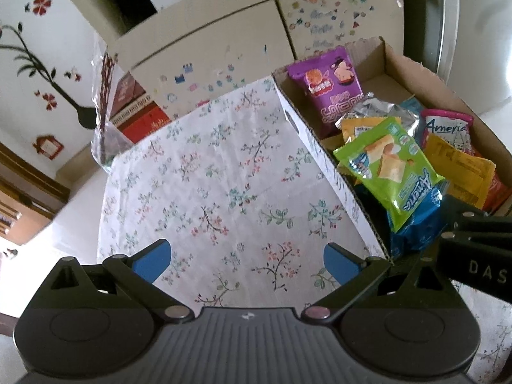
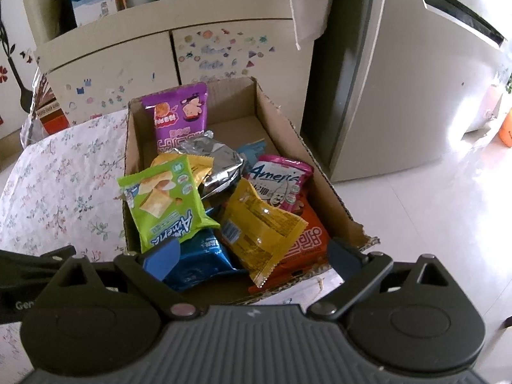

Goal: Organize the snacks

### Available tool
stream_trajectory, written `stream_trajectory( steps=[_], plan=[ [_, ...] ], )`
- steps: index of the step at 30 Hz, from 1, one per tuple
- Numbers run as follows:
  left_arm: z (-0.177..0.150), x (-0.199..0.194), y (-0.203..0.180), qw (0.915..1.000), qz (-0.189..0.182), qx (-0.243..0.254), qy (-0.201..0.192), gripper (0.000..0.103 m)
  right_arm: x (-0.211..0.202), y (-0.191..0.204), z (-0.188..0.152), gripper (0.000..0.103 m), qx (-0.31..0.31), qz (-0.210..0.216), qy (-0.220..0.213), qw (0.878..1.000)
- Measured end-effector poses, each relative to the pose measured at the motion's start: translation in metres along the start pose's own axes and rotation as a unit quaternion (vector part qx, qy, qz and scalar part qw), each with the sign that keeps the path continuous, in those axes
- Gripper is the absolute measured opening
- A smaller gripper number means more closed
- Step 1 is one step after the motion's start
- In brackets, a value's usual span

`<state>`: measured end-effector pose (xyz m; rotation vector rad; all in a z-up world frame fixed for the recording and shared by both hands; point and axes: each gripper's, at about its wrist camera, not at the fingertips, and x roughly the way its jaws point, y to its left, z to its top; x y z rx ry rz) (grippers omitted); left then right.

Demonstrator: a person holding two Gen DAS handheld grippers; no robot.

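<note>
A cardboard box (image 2: 323, 179) holds several snack packets: a purple one (image 2: 179, 112) upright at the back, a silver one (image 2: 220, 163), a green one (image 2: 163, 198) on top, a yellow one (image 2: 259, 227), a pink one (image 2: 281, 182), an orange one (image 2: 307, 243) and a blue one (image 2: 198, 262). My right gripper (image 2: 252, 256) is open just above the box's near end, holding nothing. My left gripper (image 1: 246, 262) is open and empty over the floral cloth (image 1: 208, 176), left of the box (image 1: 307, 134). The green packet (image 1: 387, 163) also shows there.
The floral cloth covers the table (image 2: 57, 185). A red carton (image 1: 137, 108) and a clear wrapped bundle (image 1: 102, 102) stand at the table's far left corner. A cream cabinet (image 2: 134, 57) stands behind. A fridge (image 2: 400, 80) stands right of the box.
</note>
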<state>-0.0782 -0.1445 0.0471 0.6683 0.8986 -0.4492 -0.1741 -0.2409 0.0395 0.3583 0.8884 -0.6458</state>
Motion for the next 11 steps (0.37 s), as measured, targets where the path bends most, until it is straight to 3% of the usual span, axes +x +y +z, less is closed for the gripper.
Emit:
stream_trajectory(
  steps=[11],
  plan=[
    [-0.017,0.007,0.018,0.9998,0.002,-0.017,0.013,0.103,-0.001,0.026,-0.008,0.098,-0.034,-0.001,-0.003,0.999]
  ],
)
